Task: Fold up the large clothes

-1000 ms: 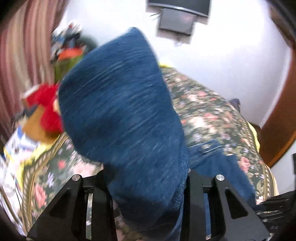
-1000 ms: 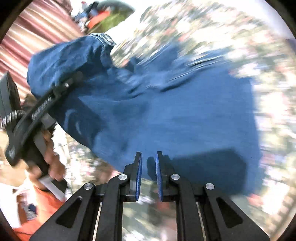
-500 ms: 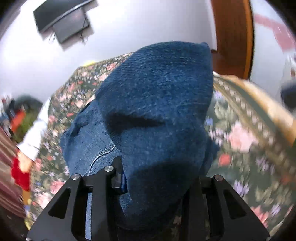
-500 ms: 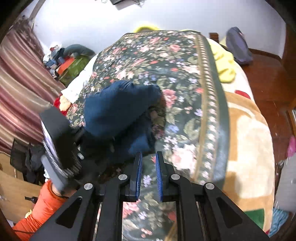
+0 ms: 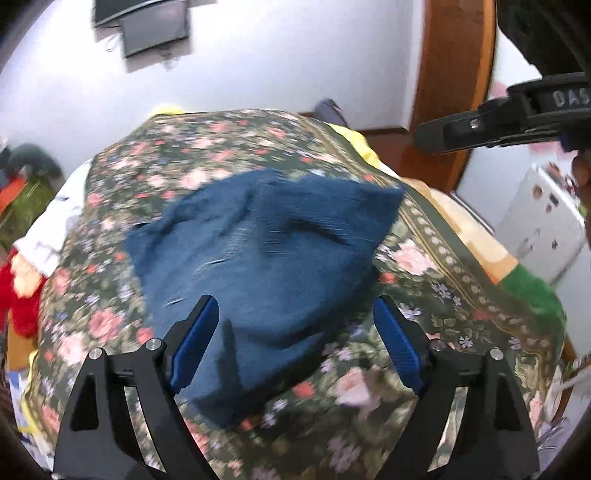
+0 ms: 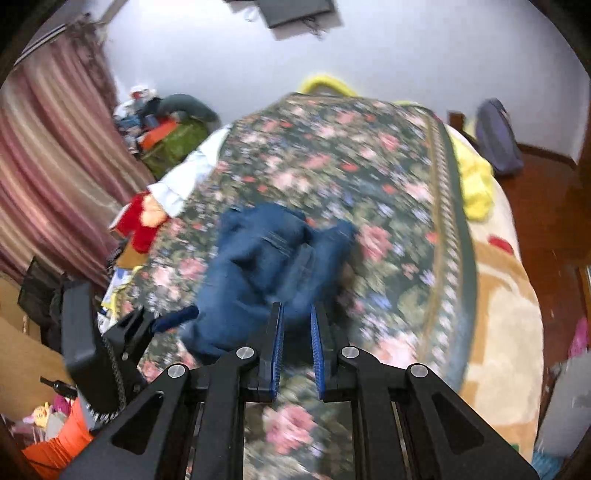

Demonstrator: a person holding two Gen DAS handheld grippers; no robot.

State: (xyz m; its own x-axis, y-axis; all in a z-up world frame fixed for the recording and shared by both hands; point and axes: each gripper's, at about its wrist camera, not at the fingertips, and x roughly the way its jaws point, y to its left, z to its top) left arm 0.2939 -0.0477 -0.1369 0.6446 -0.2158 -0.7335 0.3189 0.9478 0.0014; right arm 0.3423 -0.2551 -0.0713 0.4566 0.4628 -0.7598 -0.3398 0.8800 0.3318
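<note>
Left wrist view carries the only readable writing: the white letters "DAS", cut off at the frame edge, on the black body of the right gripper that reaches in at upper right. No other brand or label can be read in either view.

1 pair of blue jeans lies bunched on the floral bedspread, just ahead of the left gripper and partly between its 2 blue-padded fingers. Those fingers stand wide and are opening, and neither pad presses the denim.

Right wrist view shows the same jeans as a crumpled heap ahead and slightly left of the right gripper, whose 2 fingers are drawn narrow with nothing between them. It alone shows the left gripper from outside, low at left beside an orange sleeve, as well as the striped curtain and 1 grey backpack on the floor beyond the bed.

Only the left wrist view shows the wooden door frame and a white cabinet to the right of the fingers. Both views catch 1 dark screen on the far wall and 1 yellow cloth at the bed's edge.
</note>
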